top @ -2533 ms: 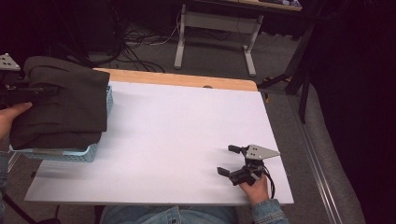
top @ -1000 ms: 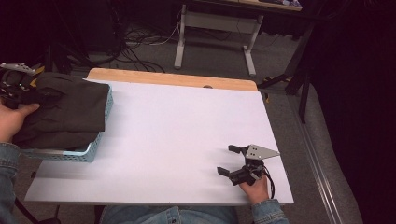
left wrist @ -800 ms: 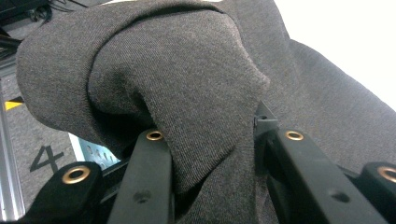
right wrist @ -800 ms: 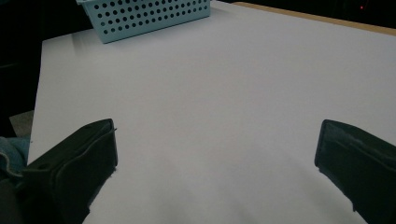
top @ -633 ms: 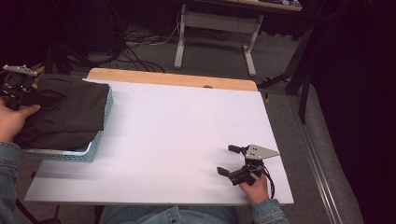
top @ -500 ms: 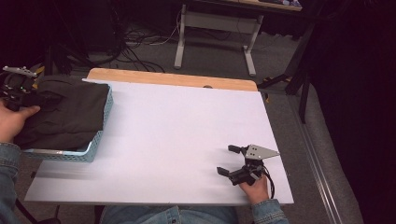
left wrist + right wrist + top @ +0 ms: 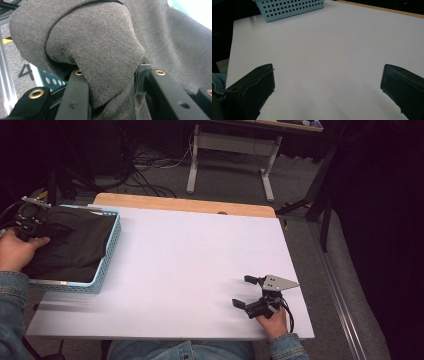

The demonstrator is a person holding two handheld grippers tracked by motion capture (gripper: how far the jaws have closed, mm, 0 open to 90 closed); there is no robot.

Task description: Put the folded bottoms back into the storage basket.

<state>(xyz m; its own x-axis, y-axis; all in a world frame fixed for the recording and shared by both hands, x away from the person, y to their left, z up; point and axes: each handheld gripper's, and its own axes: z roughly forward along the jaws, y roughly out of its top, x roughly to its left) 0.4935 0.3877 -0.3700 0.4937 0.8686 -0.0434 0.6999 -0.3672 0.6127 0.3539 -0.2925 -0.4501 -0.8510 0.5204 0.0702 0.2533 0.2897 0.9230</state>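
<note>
A dark grey cloth (image 7: 75, 242) lies folded in a light blue perforated basket (image 7: 107, 255) at the table's left edge. My left gripper (image 7: 27, 217) is at the basket's far left corner, held by a hand resting on the cloth. In the left gripper view, the left gripper (image 7: 111, 71) is shut on a bunched fold of the cloth (image 7: 105, 37). My right gripper (image 7: 242, 291) rests open on the white table (image 7: 190, 255) near the front right. In the right gripper view, the right gripper (image 7: 328, 75) holds nothing, and the basket (image 7: 289, 8) stands far ahead.
A wooden strip (image 7: 185, 204) runs along the table's far edge. Beyond it are a desk frame (image 7: 232, 147) and floor cables (image 7: 145, 160). A grey surface (image 7: 350, 290) lies beside the table's right edge.
The cloth has sunk from a bulky heap over the basket down into it, so the far blue rim now shows. My left gripper moved back and left. The right gripper stayed still.
</note>
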